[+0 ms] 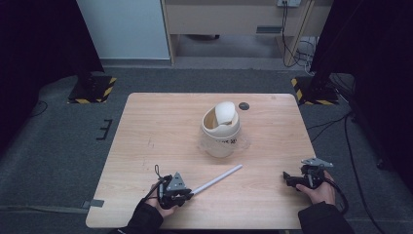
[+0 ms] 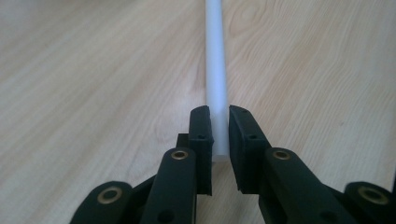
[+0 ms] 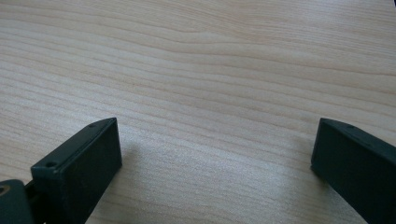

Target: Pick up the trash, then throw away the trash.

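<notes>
Left claw clamped on the near end of a white rod lying on the desk.

Nearest the person, the left claw (image 1: 191, 191) sits at the front left of the desk (image 1: 146, 126), its jaws pressed on the end of the white rod (image 1: 217, 179); in the left gripper view the two black pads squeeze the rod (image 2: 216, 70) from both sides, and it runs straight ahead along the wood. From above, the rod's long axis slants from the claw away and to the right, with its free end pointing towards the cream bin (image 1: 221, 134). The right claw (image 1: 288, 178) rests near the front right edge, well apart from the rod, its jaws spread wide with only bare wood between them. Farther back, near mid-desk, the bin stands upright, its swing lid tilted.
</notes>
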